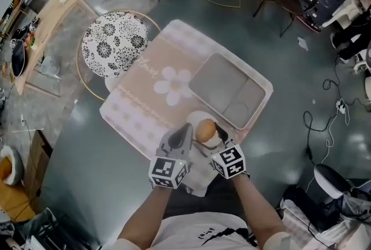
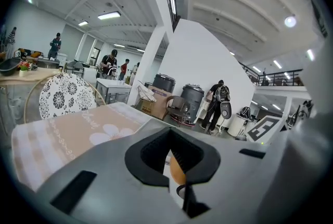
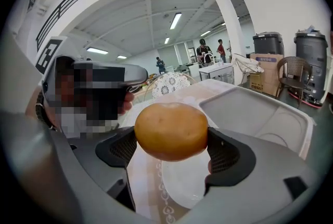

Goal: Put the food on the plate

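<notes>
Right gripper view: ribbed jaws clamp a smooth, round bun (image 3: 171, 131).

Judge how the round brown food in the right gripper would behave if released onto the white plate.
The food is round and smooth, so it would probably roll a little on the plate beneath it. The right gripper pinches it at two sides without visible denting, so it seems fairly firm; its smooth skin might slip if the grip loosens.

The head view looks steeply down from above the cloth (image 1: 145, 86). Each gripper view rides low, close behind its own jaws, facing outward across the cloth. All three views share the bun (image 3: 171, 131).
</notes>
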`<state>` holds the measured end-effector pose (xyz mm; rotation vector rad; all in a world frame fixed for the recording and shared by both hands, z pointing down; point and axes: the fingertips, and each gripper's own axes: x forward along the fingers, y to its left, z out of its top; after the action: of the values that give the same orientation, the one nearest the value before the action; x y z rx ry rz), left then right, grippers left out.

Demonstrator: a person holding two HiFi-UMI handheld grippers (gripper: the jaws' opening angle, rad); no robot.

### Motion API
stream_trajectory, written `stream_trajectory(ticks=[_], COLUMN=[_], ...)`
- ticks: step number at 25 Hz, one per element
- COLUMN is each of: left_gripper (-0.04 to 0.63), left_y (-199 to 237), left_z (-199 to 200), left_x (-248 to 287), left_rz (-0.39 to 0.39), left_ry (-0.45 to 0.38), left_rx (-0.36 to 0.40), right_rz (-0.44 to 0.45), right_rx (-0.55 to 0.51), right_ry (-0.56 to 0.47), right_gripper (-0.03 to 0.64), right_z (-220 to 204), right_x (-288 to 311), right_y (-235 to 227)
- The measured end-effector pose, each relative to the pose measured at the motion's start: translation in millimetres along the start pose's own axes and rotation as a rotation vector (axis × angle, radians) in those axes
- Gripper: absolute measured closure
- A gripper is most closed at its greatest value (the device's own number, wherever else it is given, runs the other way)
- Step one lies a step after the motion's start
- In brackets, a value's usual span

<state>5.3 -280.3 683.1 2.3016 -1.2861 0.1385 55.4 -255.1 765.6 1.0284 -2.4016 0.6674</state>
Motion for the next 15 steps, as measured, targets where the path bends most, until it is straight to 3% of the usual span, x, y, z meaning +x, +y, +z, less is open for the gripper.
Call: stream_trajectory(ticks=[11, 15], left_gripper=[0.589, 0.589], left_y=[14.8, 18.8], left_z=[-19.4, -23.8], left_x=[4.4, 4.2], left_rz=[0.001, 0.008], left_ry=[0.001, 0.005], left_rx=[-0.015, -0.025], right_rz=[-0.113, -0.117], right_rx=[-0.039, -0.026], right_ry=[0.227, 0.294], right_gripper=[0.215, 0.215], right_z=[-56.0, -64.4], right_x=[33.6, 40.5], right_y=[-24.6, -28.0])
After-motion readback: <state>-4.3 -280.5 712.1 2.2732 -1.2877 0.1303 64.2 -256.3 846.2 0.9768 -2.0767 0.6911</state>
